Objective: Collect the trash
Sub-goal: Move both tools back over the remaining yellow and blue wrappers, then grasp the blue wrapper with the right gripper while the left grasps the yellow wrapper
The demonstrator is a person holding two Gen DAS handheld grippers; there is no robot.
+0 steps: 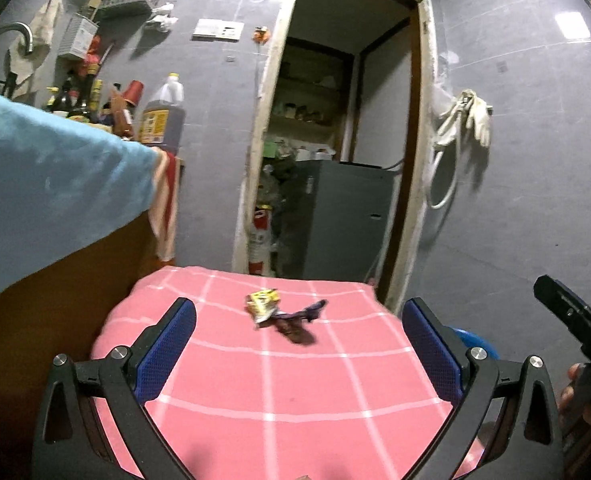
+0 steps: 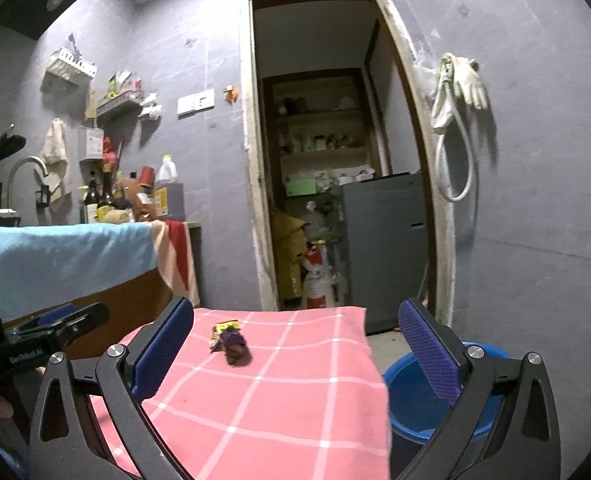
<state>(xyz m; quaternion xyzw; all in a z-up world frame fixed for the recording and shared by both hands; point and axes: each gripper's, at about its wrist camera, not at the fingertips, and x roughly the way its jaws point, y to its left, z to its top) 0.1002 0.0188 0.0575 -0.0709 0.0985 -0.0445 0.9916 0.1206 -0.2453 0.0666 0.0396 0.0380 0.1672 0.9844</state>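
- Your right wrist view alone shows the blue bucket on the floor, just right of the pink checked cloth; the left wrist view catches only a sliver of its rim.
- Your left wrist view shows the right gripper body at the far right edge, your fingers on it; the right view shows the left gripper's body at the left edge.
- Left gripper: jaws spread wide, nothing between them. Right gripper: same, wide and holding nothing.
- Trash sits on the pink cloth toward its far edge, ahead of both grippers: a crumpled yellow wrapper touching a dark purple wrapper.
- Wrapper print is too blurred to read.
- Readable writing: "GenRobot.AI" on the left gripper's body in the right view.
- Oil jug label on the far left counter is unreadable.
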